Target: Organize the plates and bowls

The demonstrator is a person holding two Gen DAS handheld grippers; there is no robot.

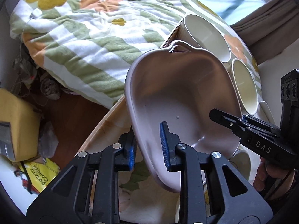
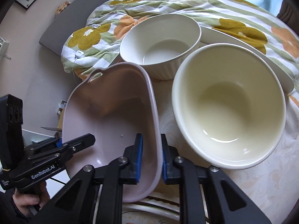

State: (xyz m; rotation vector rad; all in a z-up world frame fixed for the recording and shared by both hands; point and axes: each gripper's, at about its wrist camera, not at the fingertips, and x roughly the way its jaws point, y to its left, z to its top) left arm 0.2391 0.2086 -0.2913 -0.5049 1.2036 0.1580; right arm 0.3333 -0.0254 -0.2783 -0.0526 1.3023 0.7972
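From the left wrist camera, a pinkish dish [image 1: 177, 97] with a loop handle is seen tipped up on its side over the table [image 1: 104, 128]. Its near wall is pinched by the left gripper [image 1: 148, 149], one blue pad [image 1: 163, 140] inside the dish and the other outside, both pressed on the wall. Over on the right, the right gripper [image 1: 241, 123] is spotted clamped on the opposite rim, held by a hand [image 1: 271, 177]. Behind the dish two pale bowls are seen: a white ribbed bowl [image 1: 207, 37] further back and a cream bowl [image 1: 244, 87] nearer, just beside the dish's rim. A flowered quilt [image 1: 78, 29] is spread on the bed beyond, and a yellow snack bag [image 1: 39, 173] is left on the floor at lower left.

From the right wrist camera, the same dish [image 2: 110, 130] is shown raised on edge, its right wall squeezed between the right gripper's [image 2: 151, 158] blue pads. The left gripper [image 2: 61, 143] is seen at left, closed on the far rim. The cream bowl [image 2: 229, 108] sits on the table just right of the dish, the ribbed bowl [image 2: 162, 43] behind it, and a white plate [image 2: 248, 50] is tucked behind both, against the quilt [image 2: 233, 15]. Part of another plate [image 2: 149, 211] is glimpsed under the dish at the bottom edge.
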